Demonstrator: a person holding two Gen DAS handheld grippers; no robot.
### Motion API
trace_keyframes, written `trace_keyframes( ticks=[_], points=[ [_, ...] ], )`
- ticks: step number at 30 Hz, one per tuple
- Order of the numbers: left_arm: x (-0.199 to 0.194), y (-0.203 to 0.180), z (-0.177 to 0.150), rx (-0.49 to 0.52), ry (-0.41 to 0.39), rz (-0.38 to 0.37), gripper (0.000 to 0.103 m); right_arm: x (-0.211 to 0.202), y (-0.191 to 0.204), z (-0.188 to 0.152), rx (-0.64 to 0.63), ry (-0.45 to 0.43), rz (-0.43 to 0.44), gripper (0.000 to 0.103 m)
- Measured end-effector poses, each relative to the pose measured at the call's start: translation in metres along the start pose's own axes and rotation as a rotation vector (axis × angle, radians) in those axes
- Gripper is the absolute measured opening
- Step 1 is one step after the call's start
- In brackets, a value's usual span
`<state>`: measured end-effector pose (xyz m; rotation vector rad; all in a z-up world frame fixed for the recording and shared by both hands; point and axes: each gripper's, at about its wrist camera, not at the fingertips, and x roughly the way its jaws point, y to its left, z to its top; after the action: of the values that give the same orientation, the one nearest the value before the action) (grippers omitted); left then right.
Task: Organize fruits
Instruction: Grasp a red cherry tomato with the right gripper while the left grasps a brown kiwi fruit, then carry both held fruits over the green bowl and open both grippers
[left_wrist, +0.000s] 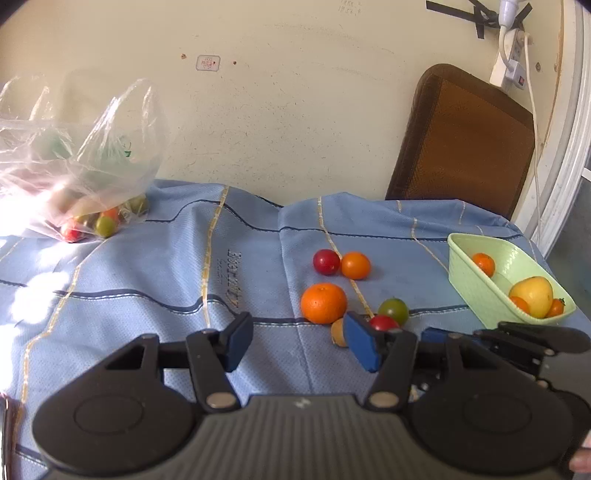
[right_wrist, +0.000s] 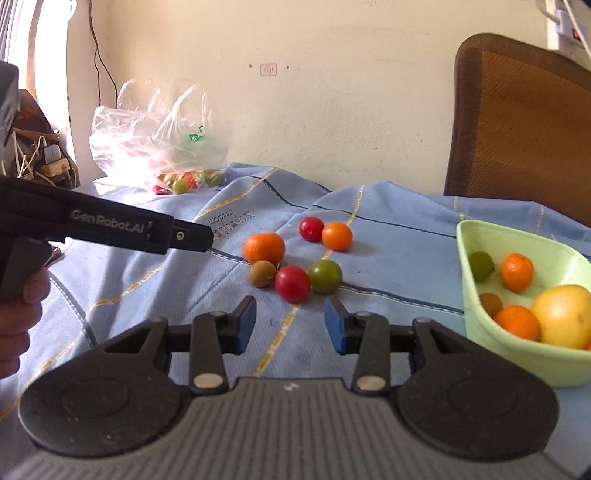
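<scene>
light: bright daylight from the left | glare: blown-out white patches on the tablecloth (left_wrist: 147, 266) at its left edge and on the plastic bag (left_wrist: 74, 166); shadows: soft, short under the fruit | blur: slight softness throughout, gripper bodies nearest the lens least sharp | distortion: fisheye bending, dark corners at top

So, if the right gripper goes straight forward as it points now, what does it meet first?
Probably the red fruit: it lies just ahead of the open right gripper, with the green fruit beside it. Depth is unclear.
</scene>
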<state>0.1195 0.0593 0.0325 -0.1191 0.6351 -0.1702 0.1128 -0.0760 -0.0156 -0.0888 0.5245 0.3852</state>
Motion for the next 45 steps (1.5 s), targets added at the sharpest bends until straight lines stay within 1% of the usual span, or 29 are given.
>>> trace_keyframes(
  ticks=[1, 2, 3, 4, 7, 8, 11, 15, 17, 18, 21, 22, 23, 27, 30, 32, 37, 41, 45],
  points=[
    [0.005, 0.002, 0.0, -0.001, 0.012, -0.01, 0.053, 0.007, -0.001, 0.002, 0.006, 0.018, 0.004, 0.043],
    [0.008, 0.003, -0.001, -0.003, 0.025, -0.019, 0.05, 0.013, -0.003, 0.004, 0.008, 0.033, 0.001, 0.042],
    [0.013, 0.004, -0.001, -0.008, 0.041, -0.03, 0.049, 0.019, -0.005, 0.005, 0.012, 0.047, -0.004, 0.039],
    [0.017, 0.005, -0.002, -0.015, 0.053, -0.043, 0.048, 0.023, -0.006, 0.006, 0.017, 0.056, -0.004, 0.039],
    [0.023, 0.008, -0.003, -0.033, 0.074, -0.08, 0.048, 0.03, -0.01, 0.009, 0.032, 0.056, 0.015, 0.037],
    [0.024, 0.007, -0.003, -0.032, 0.077, -0.089, 0.048, 0.032, -0.009, 0.01, 0.03, 0.053, 0.024, 0.03],
    [0.027, 0.0, -0.002, -0.006, 0.079, -0.097, 0.048, 0.028, -0.008, 0.008, 0.024, 0.043, 0.022, 0.029],
    [0.036, -0.017, 0.002, 0.053, 0.079, -0.063, 0.048, 0.011, -0.011, -0.001, 0.021, 0.022, -0.012, 0.029],
    [0.045, -0.024, 0.002, 0.069, 0.101, -0.043, 0.04, -0.001, -0.015, -0.009, 0.034, 0.017, -0.025, 0.029],
    [0.05, -0.026, 0.001, 0.065, 0.119, -0.041, 0.038, -0.007, -0.017, -0.013, 0.049, 0.01, -0.027, 0.029],
    [0.055, -0.034, -0.001, 0.084, 0.1, 0.002, 0.033, -0.018, -0.026, -0.022, 0.105, 0.002, -0.029, 0.029],
    [0.056, -0.035, -0.001, 0.085, 0.097, 0.003, 0.026, -0.021, -0.029, -0.023, 0.123, -0.004, -0.027, 0.029],
    [0.056, -0.036, -0.002, 0.086, 0.095, 0.005, 0.024, -0.023, -0.031, -0.025, 0.136, -0.011, -0.026, 0.029],
    [0.046, -0.042, -0.008, 0.083, 0.088, 0.035, 0.024, -0.031, -0.034, -0.029, 0.17, -0.033, -0.027, 0.029],
    [0.033, -0.047, -0.016, 0.065, 0.085, 0.006, 0.024, -0.042, -0.035, -0.036, 0.181, -0.05, -0.033, 0.029],
    [0.026, -0.055, -0.024, 0.062, 0.09, -0.041, 0.024, -0.052, -0.036, -0.042, 0.186, -0.062, -0.039, 0.029],
    [0.012, -0.094, -0.039, 0.135, 0.079, -0.153, 0.024, -0.078, -0.046, -0.06, 0.231, -0.095, -0.074, 0.029],
    [0.004, -0.121, -0.029, 0.163, 0.044, -0.231, 0.024, -0.101, -0.063, -0.072, 0.281, -0.152, -0.126, 0.029],
    [0.009, -0.145, -0.004, 0.185, 0.015, -0.285, 0.024, -0.118, -0.087, -0.073, 0.323, -0.237, -0.198, 0.029]
  ],
)
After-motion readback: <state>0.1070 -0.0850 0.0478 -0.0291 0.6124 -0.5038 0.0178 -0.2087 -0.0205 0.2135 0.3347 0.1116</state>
